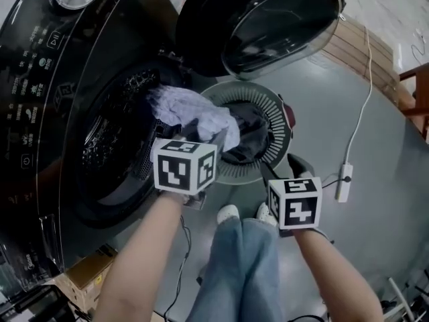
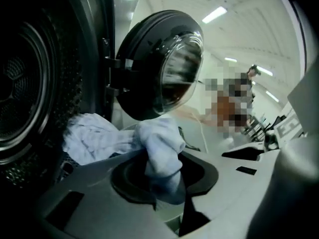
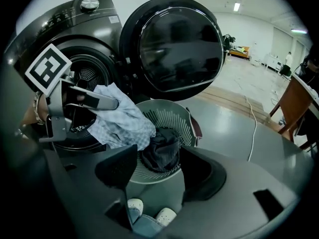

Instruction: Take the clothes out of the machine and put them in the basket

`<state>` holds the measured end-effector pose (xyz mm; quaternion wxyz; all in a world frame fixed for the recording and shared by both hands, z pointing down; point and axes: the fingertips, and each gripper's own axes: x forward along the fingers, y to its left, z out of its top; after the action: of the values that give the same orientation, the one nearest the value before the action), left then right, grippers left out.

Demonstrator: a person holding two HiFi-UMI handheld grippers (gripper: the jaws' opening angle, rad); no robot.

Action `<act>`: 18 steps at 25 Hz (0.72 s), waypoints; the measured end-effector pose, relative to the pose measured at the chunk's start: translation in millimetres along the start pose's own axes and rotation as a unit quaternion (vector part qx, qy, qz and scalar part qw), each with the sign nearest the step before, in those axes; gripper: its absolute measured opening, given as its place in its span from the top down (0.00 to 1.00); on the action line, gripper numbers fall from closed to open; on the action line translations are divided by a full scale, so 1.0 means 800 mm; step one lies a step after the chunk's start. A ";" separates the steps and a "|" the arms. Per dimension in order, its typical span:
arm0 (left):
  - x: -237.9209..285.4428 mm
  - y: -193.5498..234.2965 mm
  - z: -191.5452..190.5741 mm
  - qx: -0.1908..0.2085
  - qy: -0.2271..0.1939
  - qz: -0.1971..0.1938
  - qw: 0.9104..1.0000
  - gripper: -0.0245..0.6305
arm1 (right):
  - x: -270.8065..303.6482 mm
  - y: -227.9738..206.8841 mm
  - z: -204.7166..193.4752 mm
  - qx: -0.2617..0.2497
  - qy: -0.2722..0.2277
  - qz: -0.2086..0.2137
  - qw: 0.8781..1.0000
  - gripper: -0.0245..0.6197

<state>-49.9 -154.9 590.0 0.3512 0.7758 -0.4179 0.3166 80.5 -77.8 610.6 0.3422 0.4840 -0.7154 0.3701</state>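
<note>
The dark washing machine (image 1: 40,79) stands at the left with its round door (image 1: 268,19) swung open. My left gripper (image 2: 160,159) is shut on a pale blue checked cloth (image 1: 194,113), which hangs bunched between the drum opening (image 1: 114,146) and the round slatted basket (image 1: 268,109). In the right gripper view the cloth (image 3: 119,118) droops over the basket's (image 3: 177,116) near rim. Dark clothes (image 3: 162,148) lie in the basket. My right gripper (image 3: 160,171) hovers above the basket's front edge, open, with nothing between its jaws.
A white cable with a plug block (image 1: 344,180) runs across the grey floor right of the basket. A wooden platform (image 1: 365,45) sits behind it. The person's white shoes (image 1: 229,213) stand just in front of the basket. A cardboard box (image 1: 84,274) lies at the lower left.
</note>
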 end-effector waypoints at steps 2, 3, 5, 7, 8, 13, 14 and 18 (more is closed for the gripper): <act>0.004 -0.026 0.009 -0.022 -0.013 -0.043 0.999 0.80 | -0.004 -0.010 -0.004 0.002 0.000 -0.006 1.000 0.54; 0.006 -0.037 0.014 -0.032 -0.020 -0.060 0.997 0.80 | -0.005 -0.015 -0.005 0.004 -0.001 -0.009 1.000 0.54; 0.009 -0.056 0.024 -0.050 -0.034 -0.086 0.994 0.80 | -0.007 -0.022 -0.008 0.010 -0.001 -0.013 1.000 0.55; 0.012 -0.066 0.030 -0.060 -0.043 -0.094 0.993 0.80 | -0.007 -0.027 -0.009 0.014 -0.001 -0.014 1.000 0.55; 0.015 -0.068 0.031 -0.061 -0.042 -0.092 0.993 0.79 | -0.008 -0.028 -0.009 0.015 -0.001 -0.013 1.000 0.55; 0.031 -0.058 0.010 -0.050 0.007 -0.057 0.997 0.42 | -0.007 -0.031 -0.007 0.011 -0.001 -0.010 1.000 0.56; 0.033 -0.050 0.007 -0.054 0.008 -0.043 0.998 0.30 | -0.006 -0.032 -0.006 0.010 0.000 -0.011 1.000 0.56; 0.031 -0.009 -0.005 -0.056 0.010 0.025 0.998 0.23 | -0.001 -0.031 -0.004 0.008 0.003 -0.010 1.000 0.56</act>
<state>-33.0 -159.1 609.5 0.3904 0.7410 -0.4506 0.3091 104.7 -81.0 616.3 0.3448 0.4925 -0.7064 0.3736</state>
